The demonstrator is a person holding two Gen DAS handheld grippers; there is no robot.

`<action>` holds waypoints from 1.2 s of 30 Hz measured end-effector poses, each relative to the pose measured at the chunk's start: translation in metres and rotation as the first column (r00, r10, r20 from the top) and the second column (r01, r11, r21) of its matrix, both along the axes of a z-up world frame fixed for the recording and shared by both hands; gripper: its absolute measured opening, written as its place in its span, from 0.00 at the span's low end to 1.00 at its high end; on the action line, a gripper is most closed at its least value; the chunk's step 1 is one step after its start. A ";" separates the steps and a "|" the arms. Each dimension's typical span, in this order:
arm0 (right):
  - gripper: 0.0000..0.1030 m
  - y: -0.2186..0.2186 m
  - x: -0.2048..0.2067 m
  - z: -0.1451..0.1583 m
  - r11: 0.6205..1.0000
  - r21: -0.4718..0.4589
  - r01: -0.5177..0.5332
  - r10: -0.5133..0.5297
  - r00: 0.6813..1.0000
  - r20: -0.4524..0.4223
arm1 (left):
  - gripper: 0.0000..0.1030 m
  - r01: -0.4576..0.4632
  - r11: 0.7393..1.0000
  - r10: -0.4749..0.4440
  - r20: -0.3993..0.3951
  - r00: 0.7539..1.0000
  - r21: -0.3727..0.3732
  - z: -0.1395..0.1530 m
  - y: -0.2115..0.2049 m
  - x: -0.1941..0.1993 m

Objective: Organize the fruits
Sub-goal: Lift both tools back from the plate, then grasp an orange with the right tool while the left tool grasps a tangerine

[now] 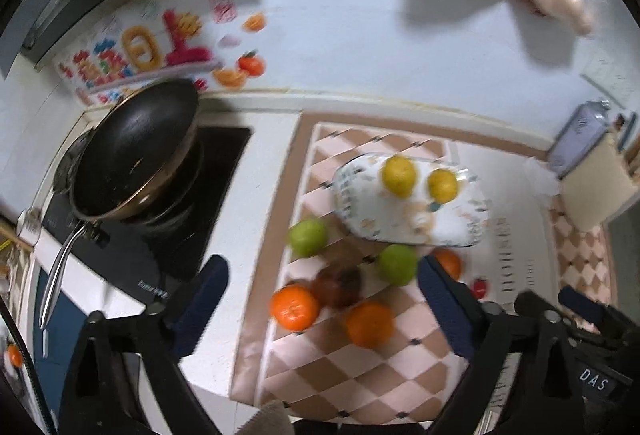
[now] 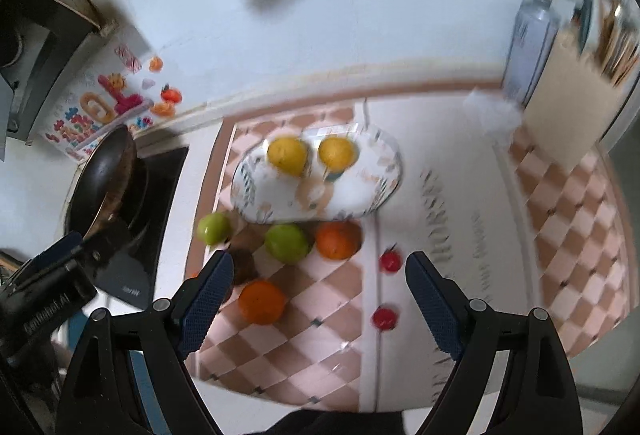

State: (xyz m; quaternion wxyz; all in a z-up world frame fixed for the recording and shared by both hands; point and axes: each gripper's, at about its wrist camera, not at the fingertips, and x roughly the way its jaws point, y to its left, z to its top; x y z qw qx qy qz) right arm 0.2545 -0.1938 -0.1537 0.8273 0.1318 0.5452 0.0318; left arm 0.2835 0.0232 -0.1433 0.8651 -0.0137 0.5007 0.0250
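fruit (image 2: 288, 243) crowding plate (image 2: 360, 191), mat (image 2: 568, 235) rightward bare

White counter (image 2: 400, 163), checkered mat (image 2: 320, 335), cooktop (image 1: 168, 235)

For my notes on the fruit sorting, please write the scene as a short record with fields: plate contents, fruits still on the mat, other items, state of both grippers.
plate: two yellow fruits
on mat, off plate: two green fruits, three oranges, one dark fruit
other items: black pan on stove
left gripper: open, empty
right gripper: open, empty
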 end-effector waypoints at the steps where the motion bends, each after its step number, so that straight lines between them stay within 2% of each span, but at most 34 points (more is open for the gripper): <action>1: 0.88 0.003 0.004 -0.015 0.999 0.029 -0.013 0.014 0.999 -0.039 | 0.97 -0.018 1.000 0.019 -0.019 1.000 0.010 -0.008 0.007 0.002; 4: 0.88 0.018 0.015 -0.062 0.993 0.103 -0.051 0.065 0.988 -0.142 | 0.97 -0.088 0.996 0.090 -0.095 0.991 0.023 -0.035 0.031 0.007; 9: 0.88 0.064 0.032 -0.139 0.977 0.171 -0.126 0.170 0.946 -0.274 | 0.97 -0.172 0.985 0.172 -0.226 0.959 0.021 -0.083 0.062 0.012; 15: 0.87 0.117 0.045 -0.201 0.963 0.118 -0.241 0.268 0.894 -0.360 | 0.97 -0.219 0.975 0.191 -0.377 0.906 -0.032 -0.131 0.067 0.021; 17: 0.74 0.122 0.043 -0.208 0.960 0.110 -0.256 0.279 0.888 -0.366 | 0.97 -0.205 0.978 0.169 -0.408 0.897 -0.044 -0.143 0.063 0.028; 18: 0.64 0.123 0.042 -0.209 0.960 0.087 -0.268 0.280 0.887 -0.367 | 0.97 -0.190 0.981 0.154 -0.421 0.894 -0.043 -0.149 0.060 0.032; 26: 0.65 0.089 0.027 -0.198 0.960 0.026 -0.278 0.266 0.884 -0.384 | 0.96 -0.050 0.999 0.037 -0.491 0.870 -0.012 -0.195 0.032 0.051; 27: 0.65 0.086 0.027 -0.199 0.962 0.029 -0.271 0.261 0.884 -0.387 | 0.94 -0.031 1.000 0.025 -0.492 0.870 -0.004 -0.199 0.029 0.052; 29: 0.65 0.082 0.027 -0.204 0.966 0.026 -0.257 0.246 0.882 -0.401 | 0.70 0.000 1.000 -0.008 -0.491 0.871 -0.015 -0.203 0.025 0.052; 30: 0.65 0.082 0.030 -0.205 0.968 0.027 -0.250 0.240 0.882 -0.406 | 0.66 0.011 0.999 -0.027 -0.497 0.867 -0.035 -0.206 0.022 0.053; 31: 0.65 0.081 0.030 -0.205 0.969 0.031 -0.244 0.235 0.885 -0.401 | 0.62 0.018 0.999 -0.038 -0.499 0.866 -0.044 -0.207 0.020 0.052; 36: 0.65 0.078 0.032 -0.206 0.972 0.034 -0.232 0.226 0.884 -0.409 | 0.61 0.045 0.998 -0.055 -0.490 0.870 -0.032 -0.204 0.012 0.042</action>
